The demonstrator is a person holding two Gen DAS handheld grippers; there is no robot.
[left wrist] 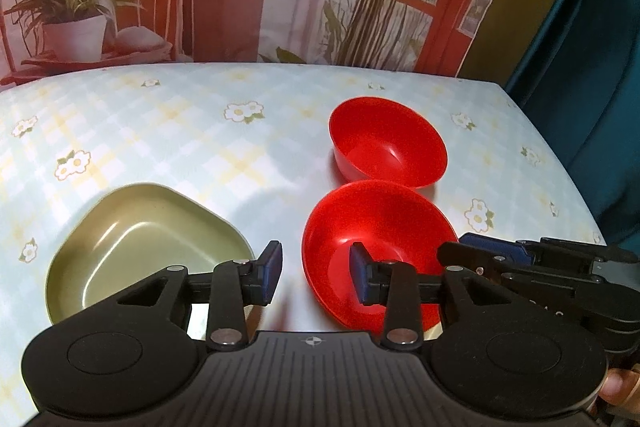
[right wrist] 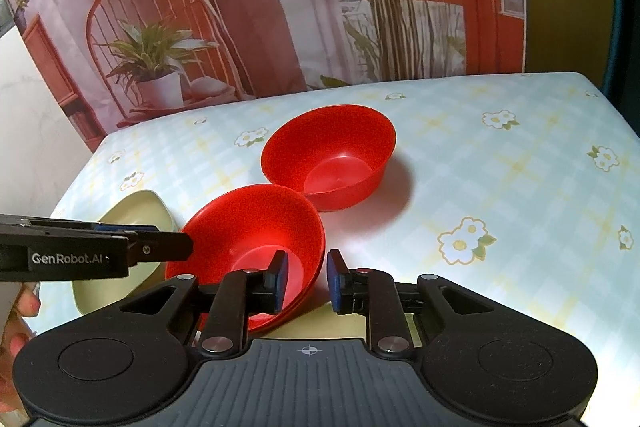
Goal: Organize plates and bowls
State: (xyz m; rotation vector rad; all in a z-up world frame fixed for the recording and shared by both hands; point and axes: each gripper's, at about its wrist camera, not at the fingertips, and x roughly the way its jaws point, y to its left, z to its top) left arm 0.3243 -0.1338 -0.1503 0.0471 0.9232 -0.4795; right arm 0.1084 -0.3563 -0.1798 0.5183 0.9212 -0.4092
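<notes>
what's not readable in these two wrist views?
- Near red bowl: right wrist view shows a doubled near rim; whether it is one bowl or a nested stack is unclear, the right gripper hides that edge.
- Green dish: near edge hidden by the left gripper in its own view.

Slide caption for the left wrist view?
Open left gripper straddles near red bowl's rim, green dish alongside.
</notes>
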